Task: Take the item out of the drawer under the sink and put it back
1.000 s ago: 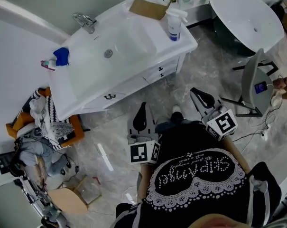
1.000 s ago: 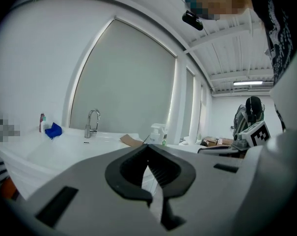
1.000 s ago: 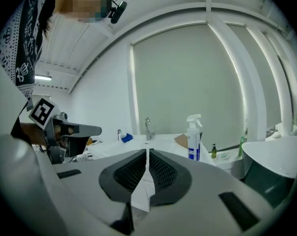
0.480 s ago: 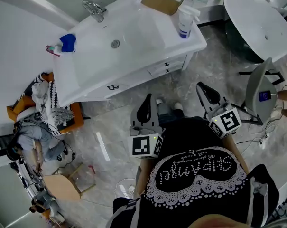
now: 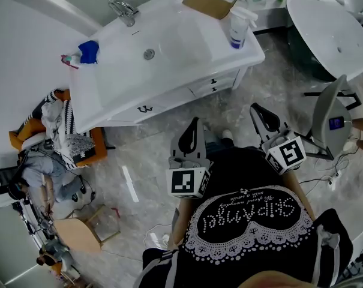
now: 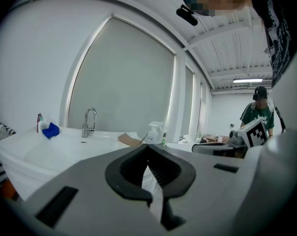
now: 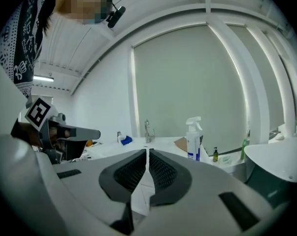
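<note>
We are holding the left gripper (image 5: 194, 123) and right gripper (image 5: 257, 108) closed, empty. The item is lying unseen in the closed drawer (image 5: 200, 87) under the sink (image 5: 169, 47) (heft unknowable yet), so we are targeting its handle (image 5: 212, 81) first.

We see a grey marbled floor (image 5: 139, 155) and a white vanity (image 5: 187, 47) against a white wall (image 6: 35, 73). A round white tub (image 5: 325, 29) sits beside it. Behind rises a tall grey-shaded window (image 6: 123, 82). A strip light (image 6: 247, 80) glows overhead.
</note>
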Motion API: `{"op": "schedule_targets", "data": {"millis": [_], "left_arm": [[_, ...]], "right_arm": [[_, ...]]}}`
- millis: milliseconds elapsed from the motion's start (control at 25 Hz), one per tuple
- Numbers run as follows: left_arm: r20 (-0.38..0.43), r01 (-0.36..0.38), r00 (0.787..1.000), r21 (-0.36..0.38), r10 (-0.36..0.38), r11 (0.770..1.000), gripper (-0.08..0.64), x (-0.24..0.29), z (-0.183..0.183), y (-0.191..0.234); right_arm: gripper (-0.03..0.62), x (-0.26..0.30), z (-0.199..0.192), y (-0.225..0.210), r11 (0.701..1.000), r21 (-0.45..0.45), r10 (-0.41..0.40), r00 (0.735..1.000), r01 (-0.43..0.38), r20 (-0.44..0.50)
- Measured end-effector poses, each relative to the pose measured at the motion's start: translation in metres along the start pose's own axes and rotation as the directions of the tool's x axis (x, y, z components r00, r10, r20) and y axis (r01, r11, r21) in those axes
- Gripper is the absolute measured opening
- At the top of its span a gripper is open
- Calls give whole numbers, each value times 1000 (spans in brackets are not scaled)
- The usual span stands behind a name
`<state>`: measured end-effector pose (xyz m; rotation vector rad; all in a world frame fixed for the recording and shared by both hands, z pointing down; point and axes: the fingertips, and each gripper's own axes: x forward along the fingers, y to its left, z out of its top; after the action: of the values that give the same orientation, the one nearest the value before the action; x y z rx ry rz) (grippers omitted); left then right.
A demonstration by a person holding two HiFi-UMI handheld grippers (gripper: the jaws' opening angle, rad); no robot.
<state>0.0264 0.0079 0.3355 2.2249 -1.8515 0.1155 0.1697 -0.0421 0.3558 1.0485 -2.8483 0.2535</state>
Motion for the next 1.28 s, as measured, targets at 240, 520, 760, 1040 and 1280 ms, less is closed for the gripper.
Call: {"op": "schedule_targets", "data": {"millis": [240, 520, 760, 1040, 1280], "left_arm": [[-9, 8, 1000, -19, -8, 1000, 3, -2, -6, -1], [-26, 30, 999, -30, -31, 999, 3, -4, -12, -6], [-23, 17, 1000, -38, -18, 999, 3, -9, -14, -2], [-19, -12, 1000, -56, 11, 998, 3, -17, -14, 5], [-15, -17, 1000, -70, 16, 997, 3, -19, -16, 11]], "right_arm": [[31, -5, -3, 1, 1000, 7, -10, 1000, 10, -12], [31, -16, -3, -3, 998, 26, -52, 999, 51, 3], [31, -16, -6, 2, 999, 24, -34, 999, 34, -8], [31, -11, -7, 9, 1000, 22, -10, 1000, 11, -23], [31, -7, -7, 12, 1000, 17, -7, 1000, 7, -28]]}}
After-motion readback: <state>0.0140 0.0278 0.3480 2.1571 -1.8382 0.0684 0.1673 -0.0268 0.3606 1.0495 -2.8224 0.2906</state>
